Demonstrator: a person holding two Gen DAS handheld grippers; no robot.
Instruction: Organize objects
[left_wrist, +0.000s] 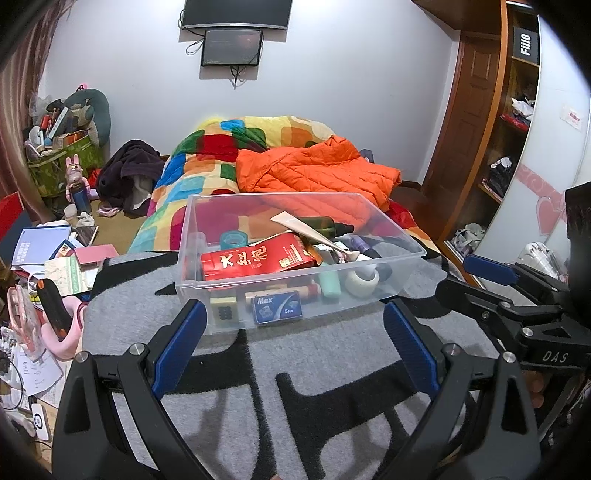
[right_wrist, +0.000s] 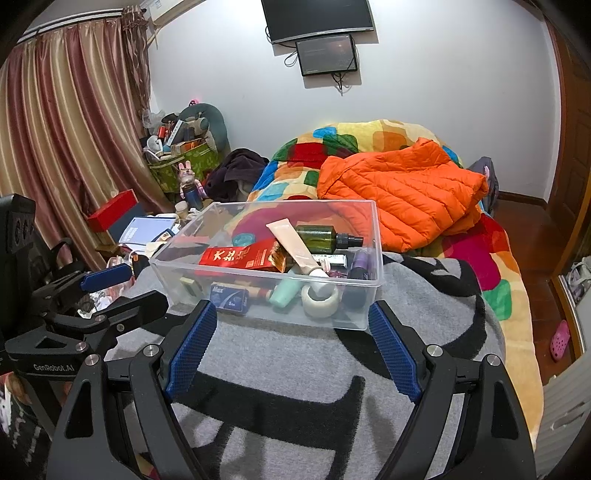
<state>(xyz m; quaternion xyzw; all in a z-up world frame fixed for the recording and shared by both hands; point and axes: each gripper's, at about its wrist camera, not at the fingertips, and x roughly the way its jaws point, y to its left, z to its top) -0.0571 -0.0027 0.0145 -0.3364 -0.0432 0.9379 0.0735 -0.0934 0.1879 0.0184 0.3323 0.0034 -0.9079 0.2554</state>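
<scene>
A clear plastic bin (left_wrist: 413, 254) (right_wrist: 371, 295) sits on a grey and black blanket (left_wrist: 332, 373) (right_wrist: 295, 354) on the bed. It holds a red box (left_wrist: 258, 260) (right_wrist: 240, 258), a beige tube (left_wrist: 310, 230) (right_wrist: 291, 247), a green spray bottle (left_wrist: 327, 223) (right_wrist: 321, 236), a tape roll (left_wrist: 362, 282) (right_wrist: 319, 299), a mint bottle (left_wrist: 328, 284) (right_wrist: 284, 293), a blue Max box (left_wrist: 277, 307) (right_wrist: 229, 298) and several other small items. My left gripper (left_wrist: 295, 325) (right_wrist: 122, 284) is open and empty just before the bin. My right gripper (right_wrist: 291, 321) (left_wrist: 476, 280) is open and empty beside it.
An orange jacket (left_wrist: 317, 170) (right_wrist: 402, 192) lies on a colourful quilt (left_wrist: 207, 155) (right_wrist: 498, 269) behind the bin. Papers and clutter (left_wrist: 55, 258) pile up at the left. A wooden wardrobe (left_wrist: 480, 122) stands at the right. A green basket (right_wrist: 181, 162) stands by the curtain (right_wrist: 66, 122).
</scene>
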